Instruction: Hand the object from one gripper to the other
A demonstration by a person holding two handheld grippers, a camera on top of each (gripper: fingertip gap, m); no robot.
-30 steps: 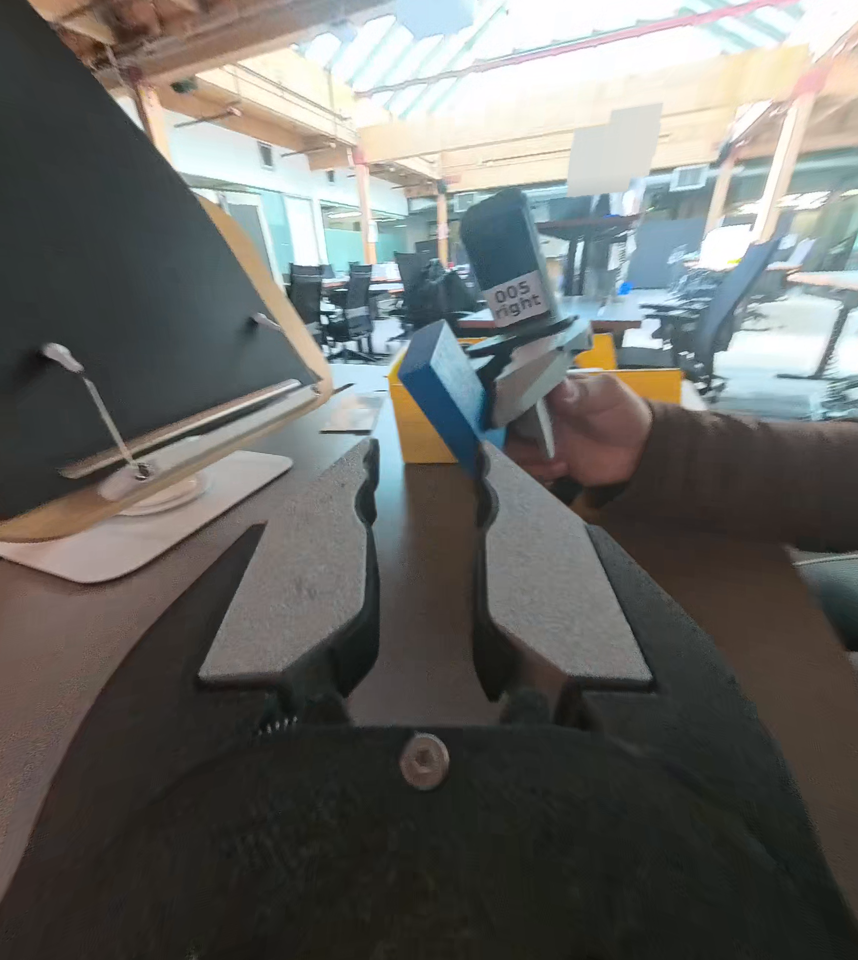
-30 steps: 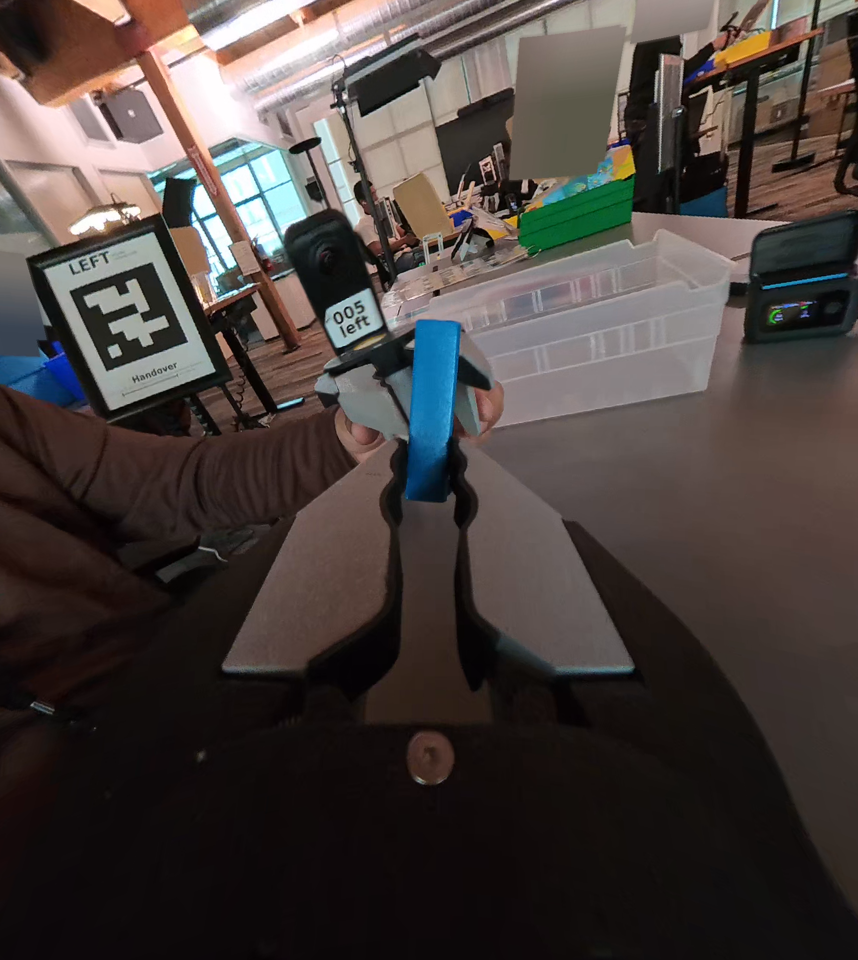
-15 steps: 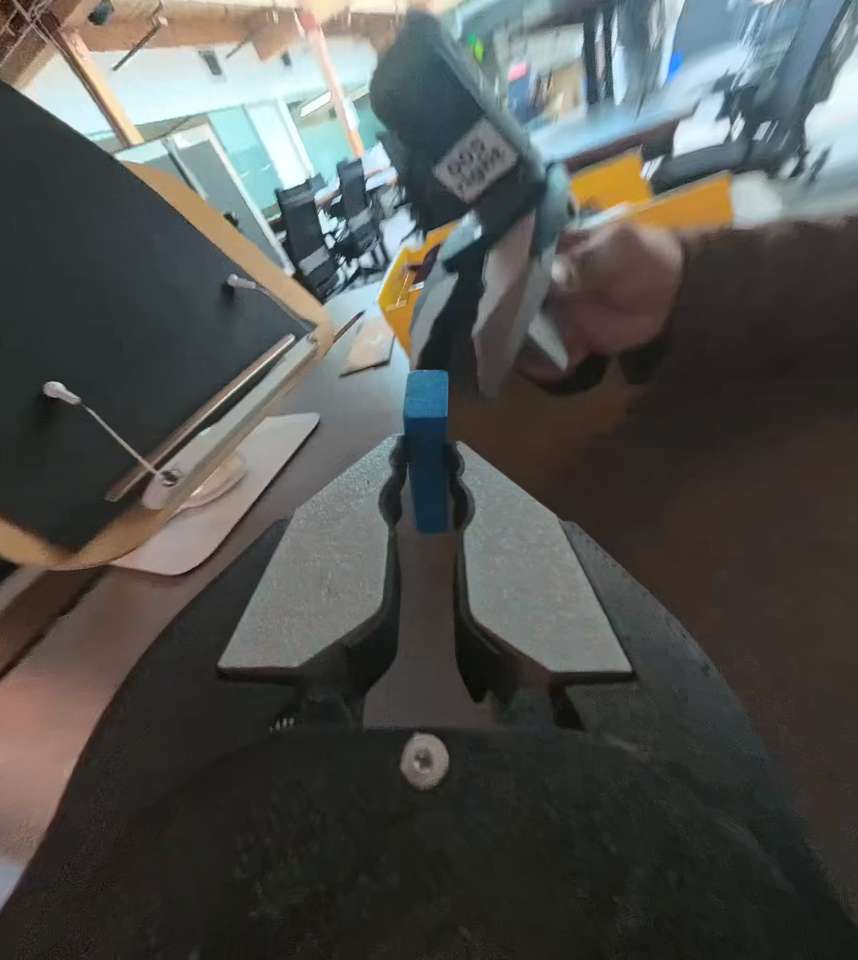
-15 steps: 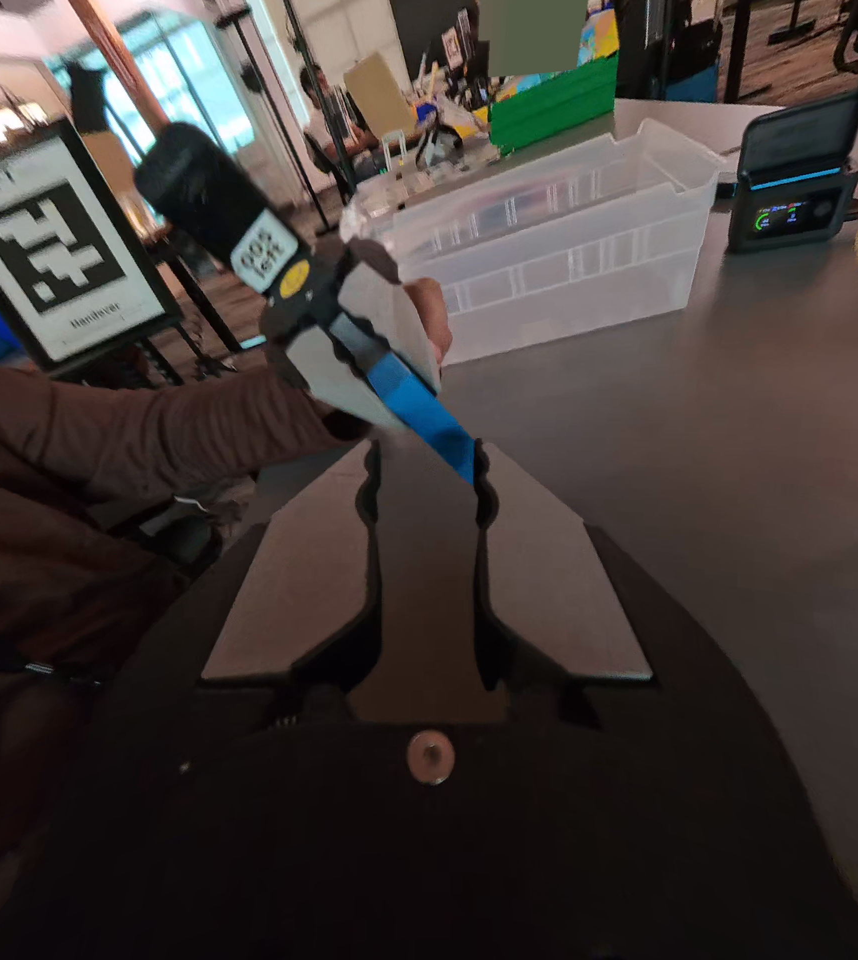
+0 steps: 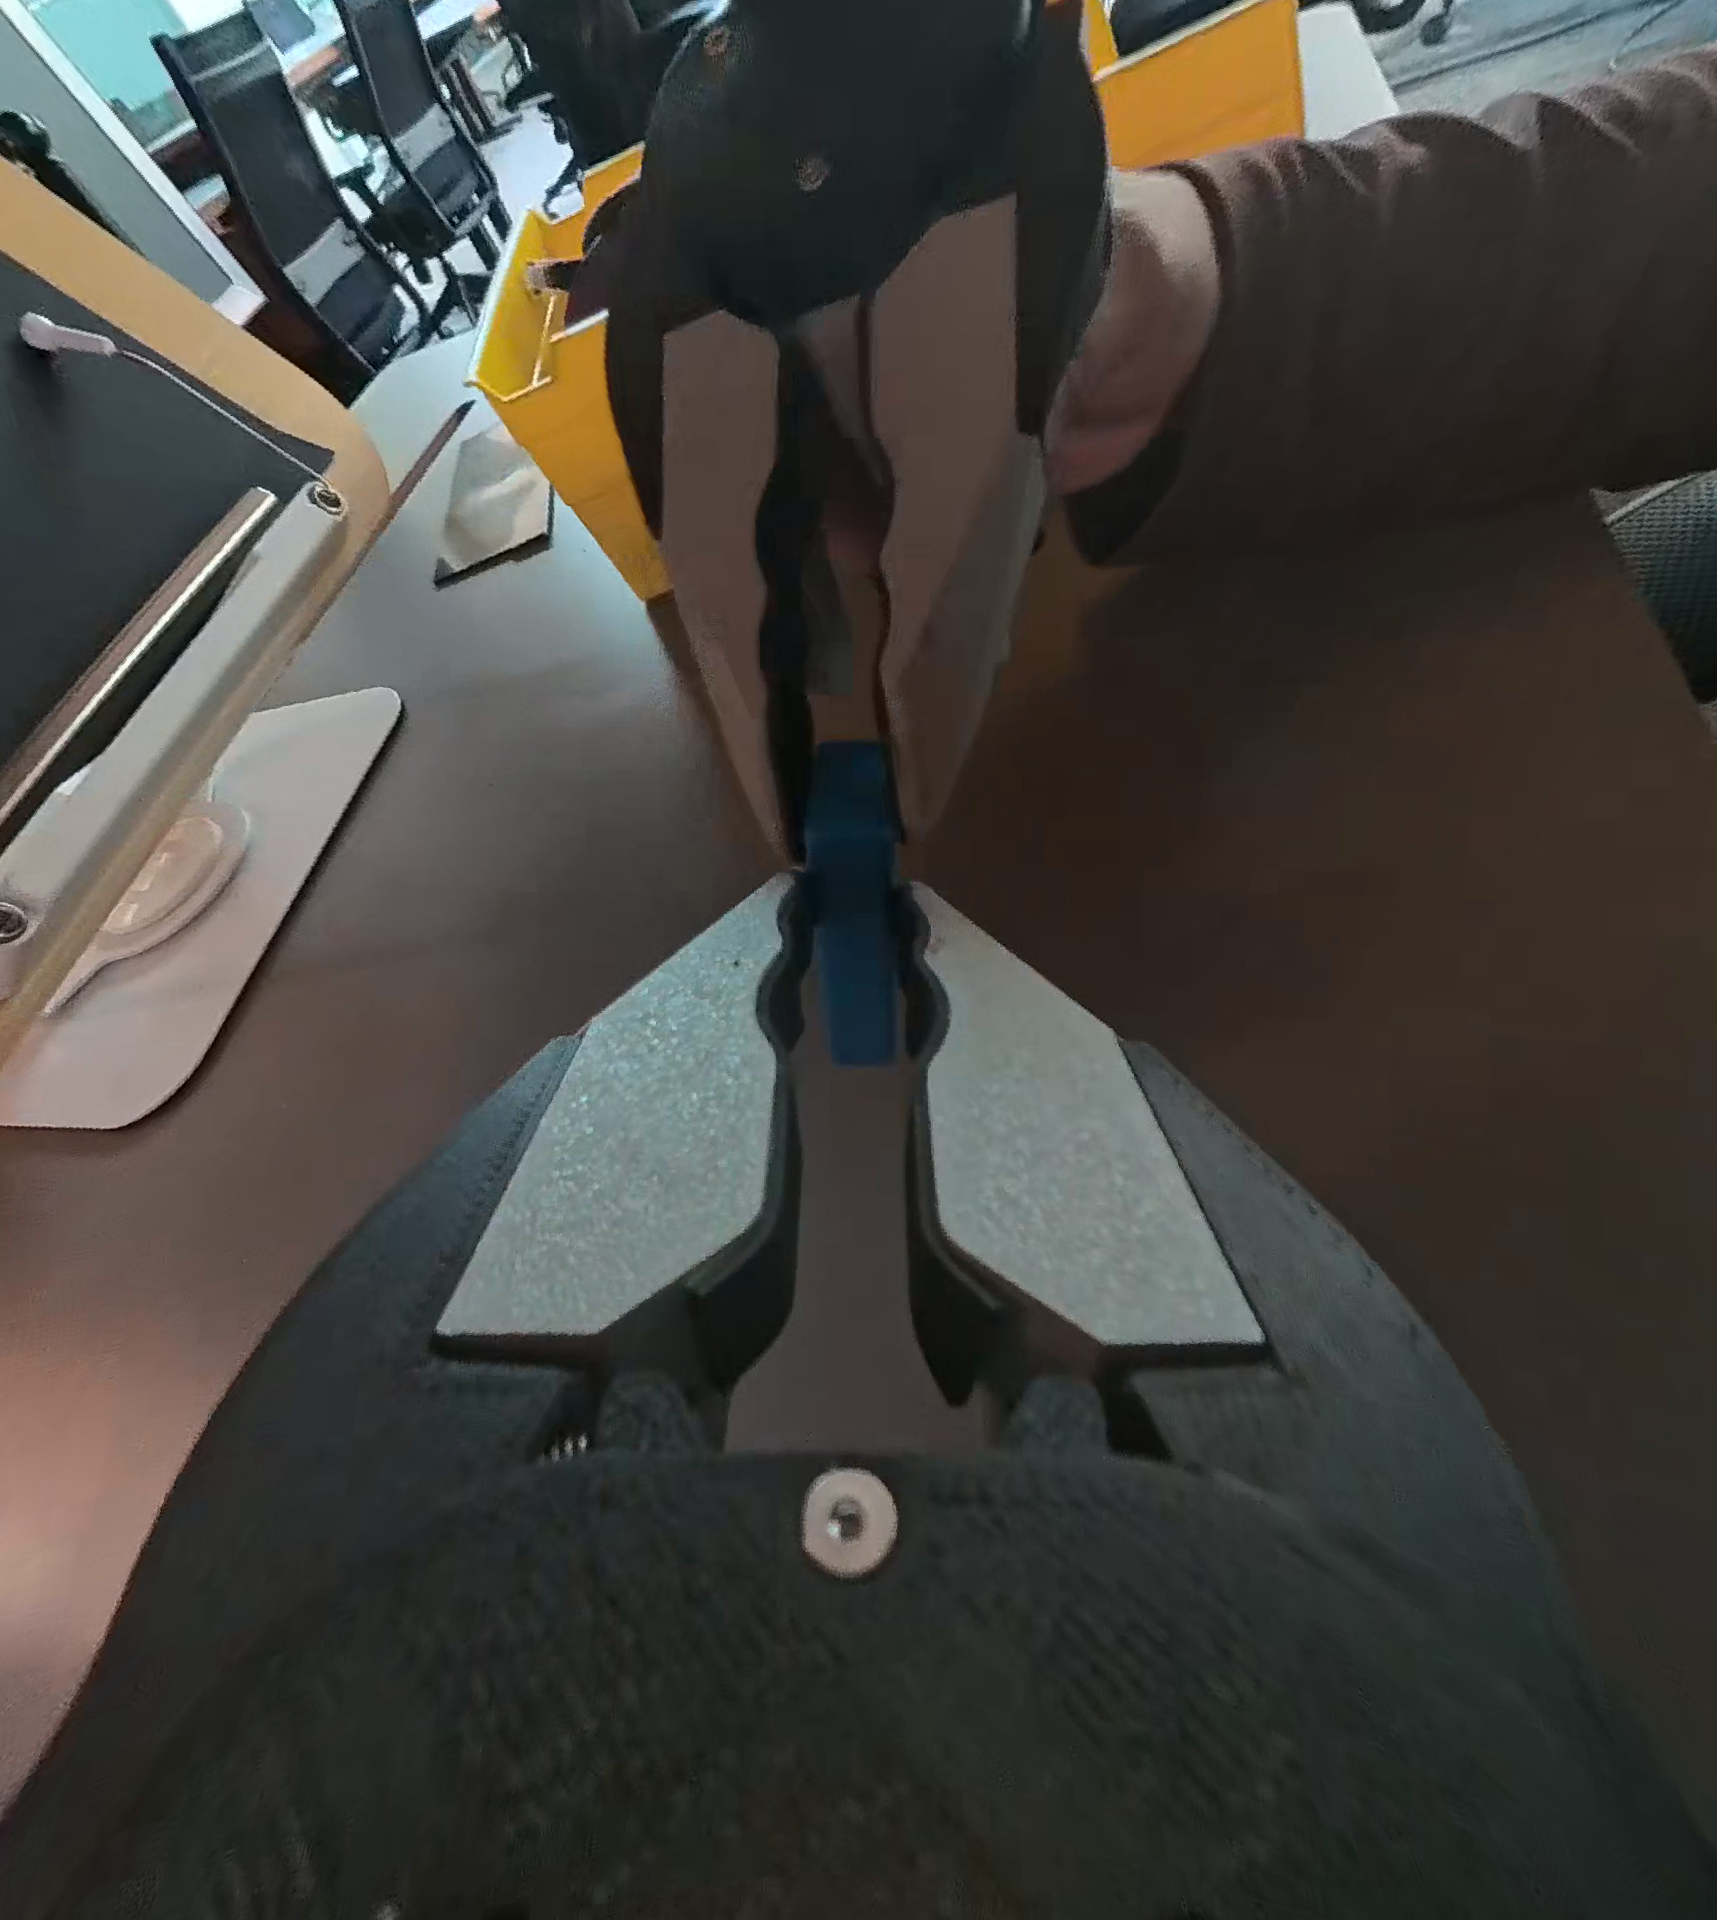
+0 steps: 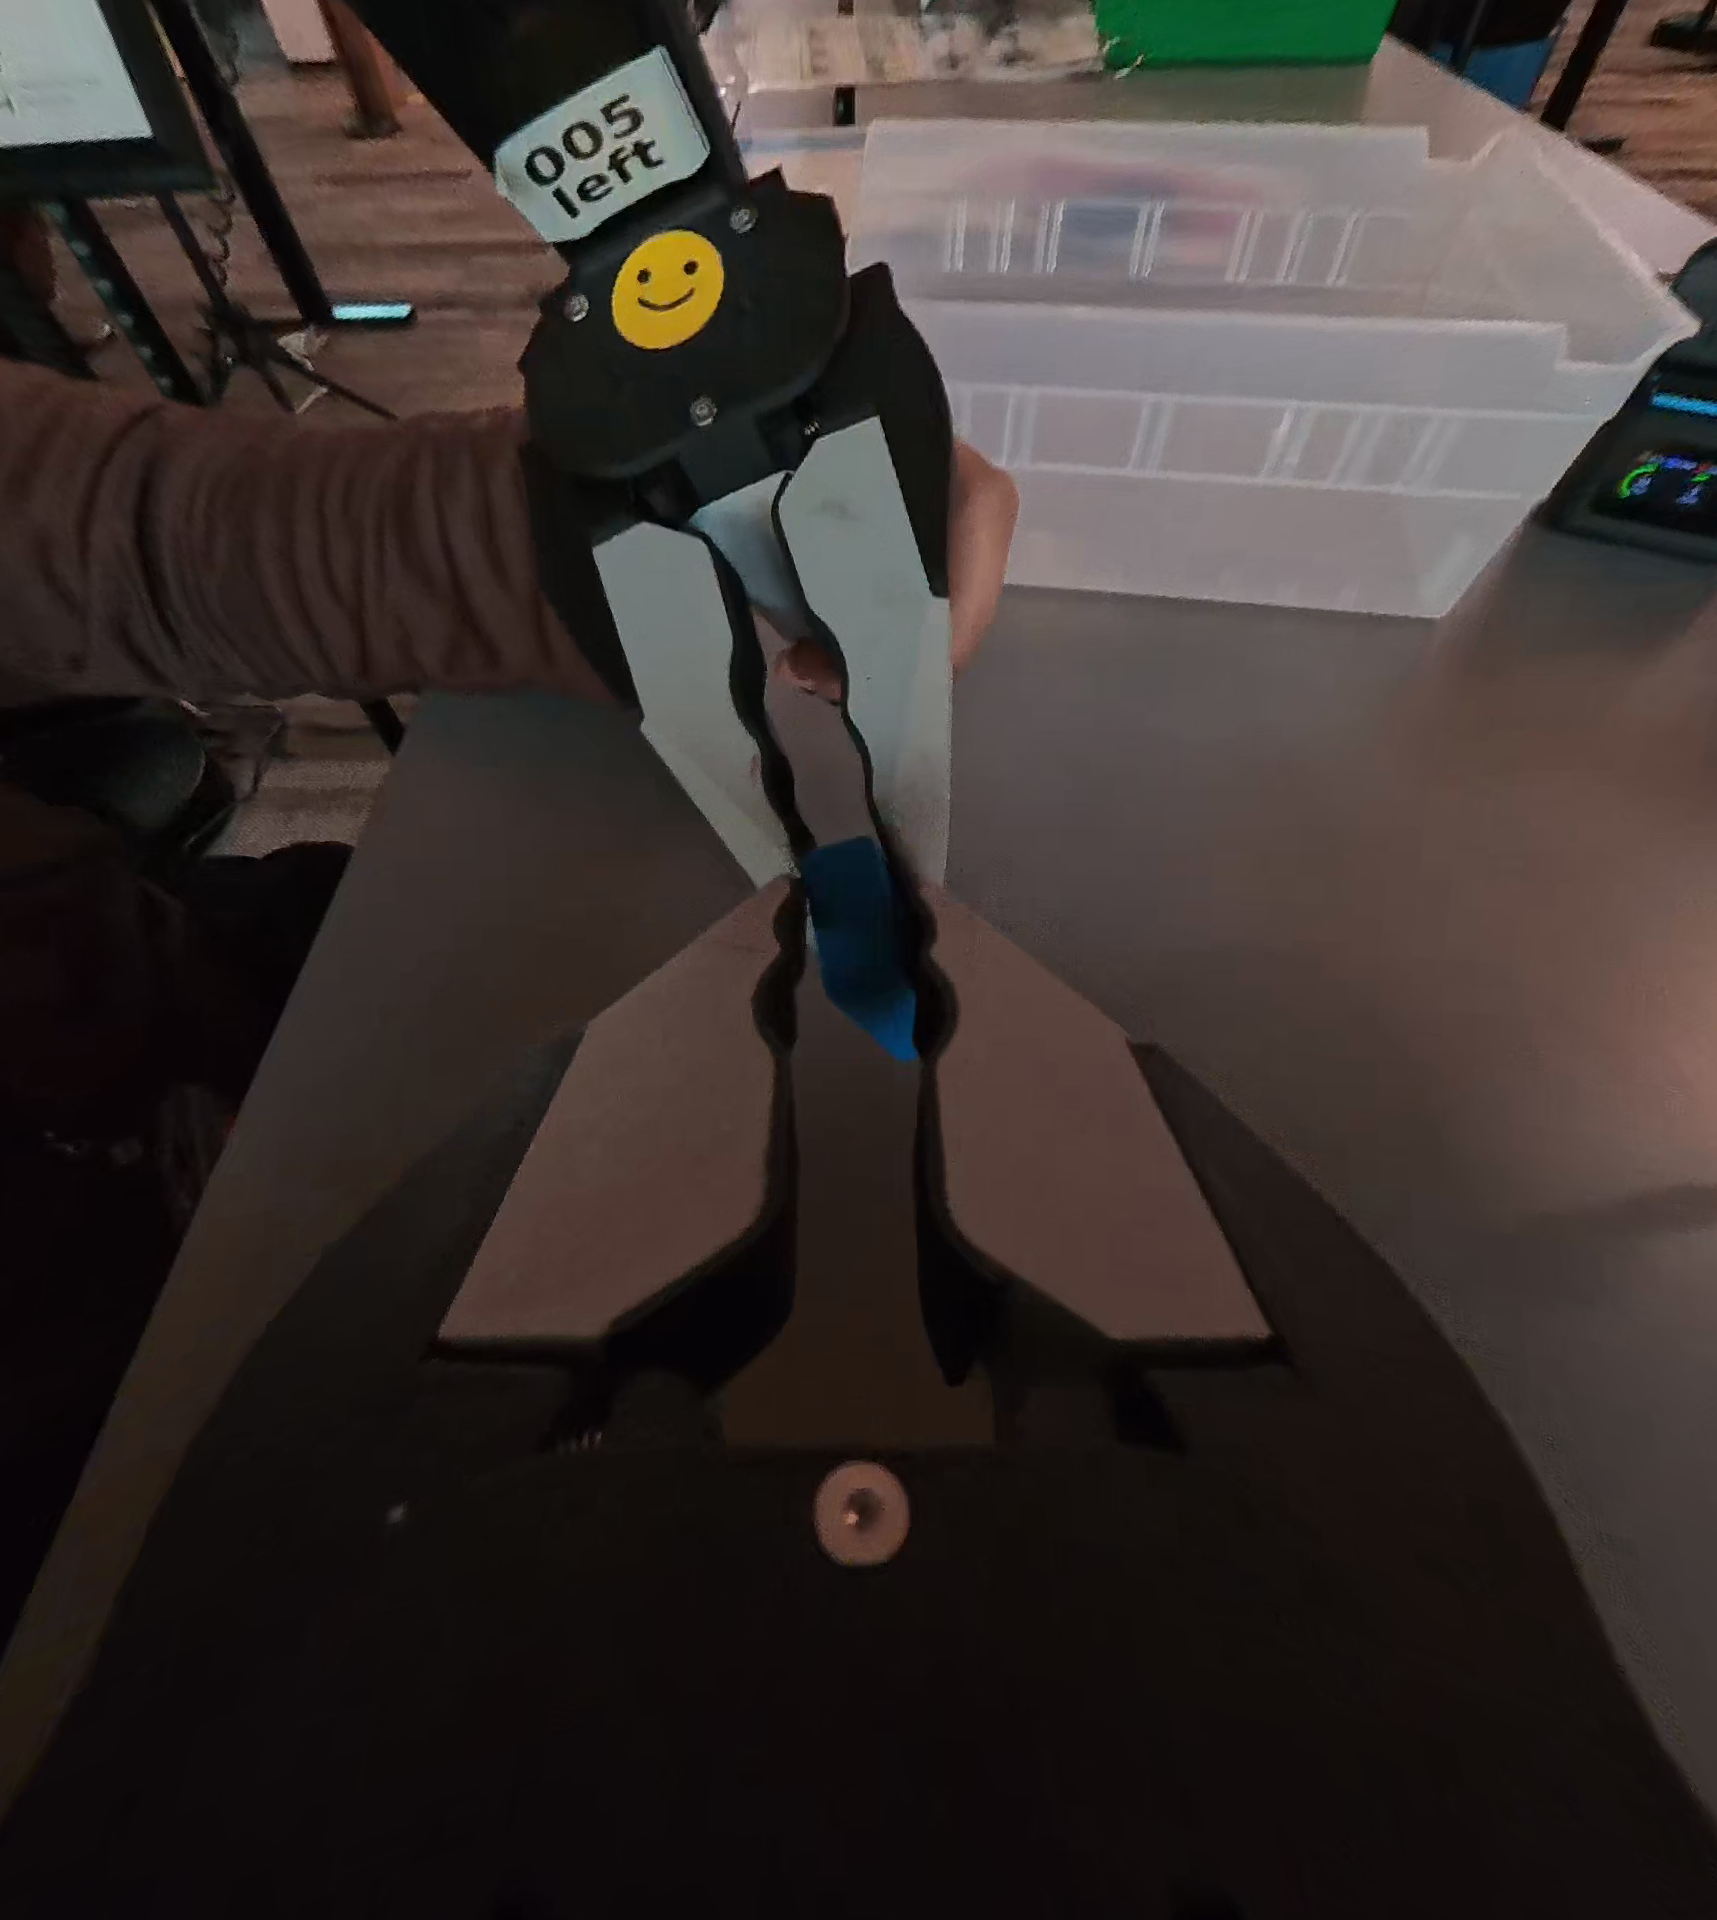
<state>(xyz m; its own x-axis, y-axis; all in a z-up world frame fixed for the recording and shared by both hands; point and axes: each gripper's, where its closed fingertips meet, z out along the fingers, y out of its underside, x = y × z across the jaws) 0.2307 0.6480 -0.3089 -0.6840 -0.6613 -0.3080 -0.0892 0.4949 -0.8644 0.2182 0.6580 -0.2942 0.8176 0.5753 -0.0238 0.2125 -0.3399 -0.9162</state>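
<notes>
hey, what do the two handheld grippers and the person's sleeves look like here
Both grippers have black textured bodies with a silver screw and two flat grey wedge fingers whose black inner edges are wavy. The left gripper also carries a round yellow smiley sticker and a white label on its black handle. The right gripper looks the same build. Both arms wear brown long sleeves.

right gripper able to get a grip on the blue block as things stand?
Probably yes. The blue block already sits between the right gripper fingers, nothing blocking. The left gripper clamps the other end, meeting it tip to tip.
</notes>
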